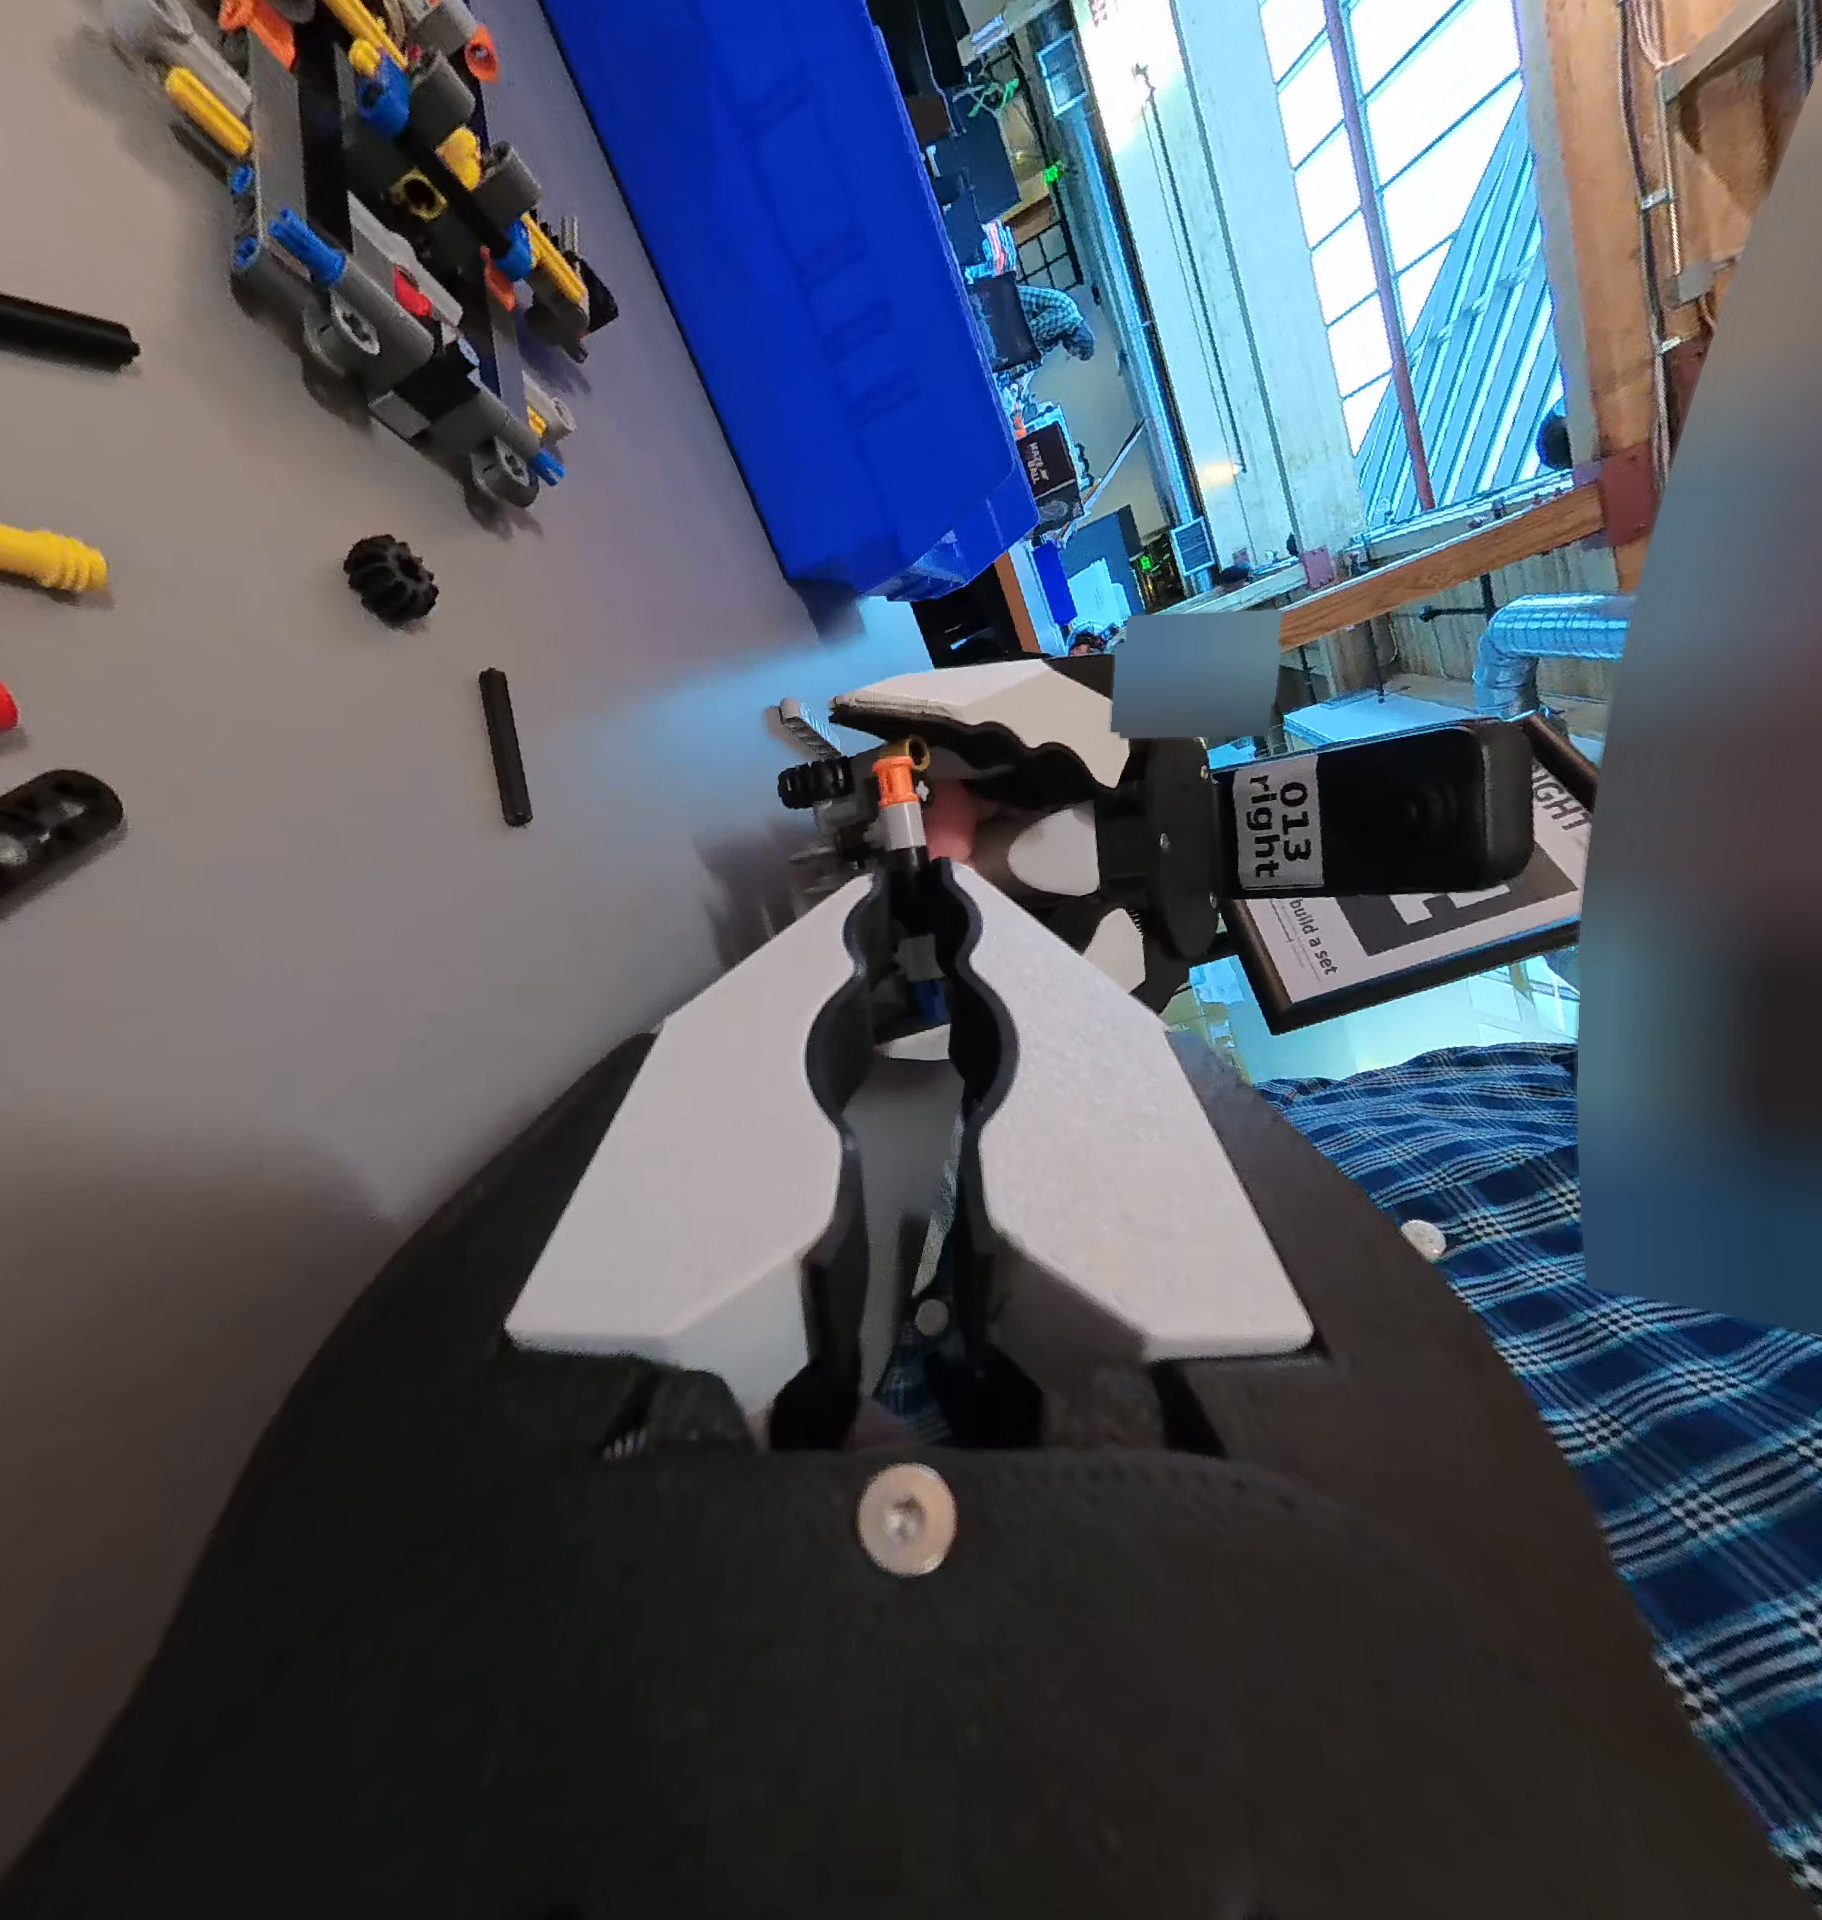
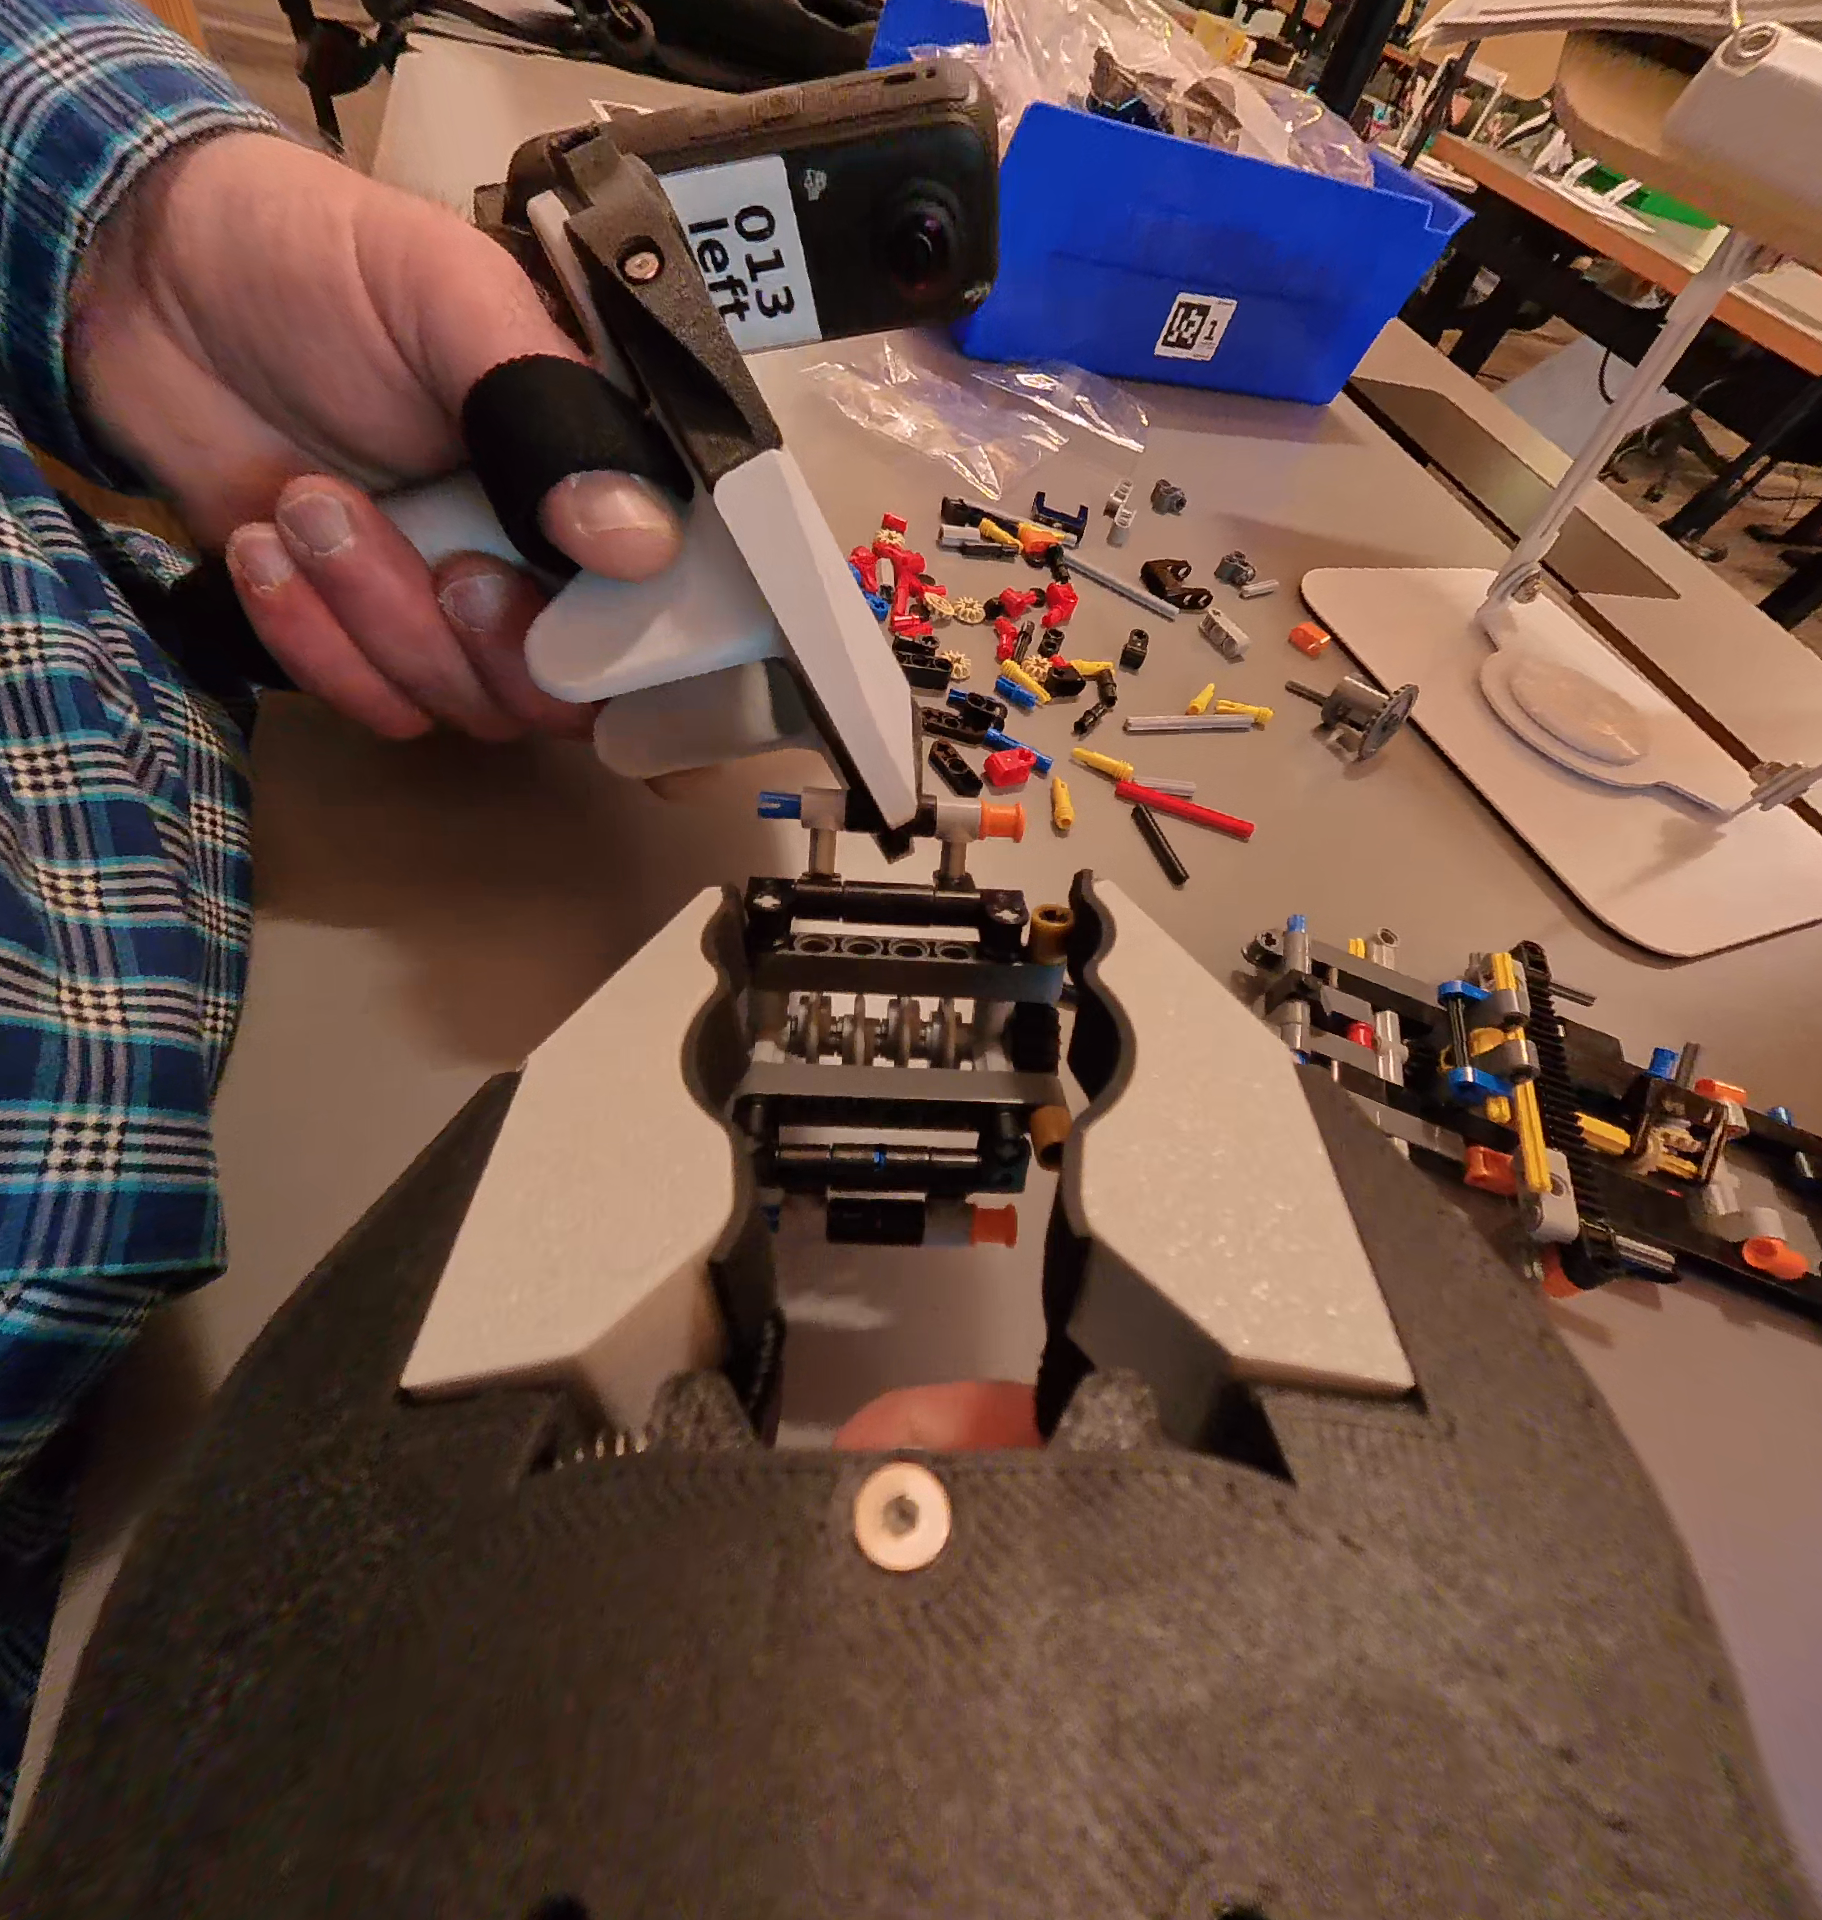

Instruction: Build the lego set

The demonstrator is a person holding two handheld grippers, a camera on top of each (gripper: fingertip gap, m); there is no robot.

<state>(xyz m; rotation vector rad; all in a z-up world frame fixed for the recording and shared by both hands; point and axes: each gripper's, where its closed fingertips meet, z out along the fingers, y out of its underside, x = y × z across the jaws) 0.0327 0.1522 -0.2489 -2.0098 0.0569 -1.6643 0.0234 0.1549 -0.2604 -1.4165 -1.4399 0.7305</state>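
Note:
My right gripper [image 2: 902, 899] is shut on a grey and black lego sub-assembly [image 2: 896, 1039] with a row of gears inside, held between both fingers above the table. My left gripper [image 2: 891, 821] reaches in from the upper left and is shut on a short black bar piece [image 2: 948, 821]. That piece has a blue pin at one end, an orange bush at the other, and two grey connectors that meet the sub-assembly's top edge. In the left wrist view, my left gripper [image 1: 909, 888] pinches that bar piece [image 1: 899, 800], with my right gripper [image 1: 886, 800] just beyond it.
A long partly built chassis [image 2: 1509, 1091] lies to the right on the grey table [image 2: 471, 831]. A pile of loose parts [image 2: 1042, 644] lies beyond it. A blue bin [image 2: 1198, 249], a clear plastic bag [image 2: 990, 405] and a white stand base [image 2: 1572, 727] are farther back. The grippers are tip to tip, or close to it.

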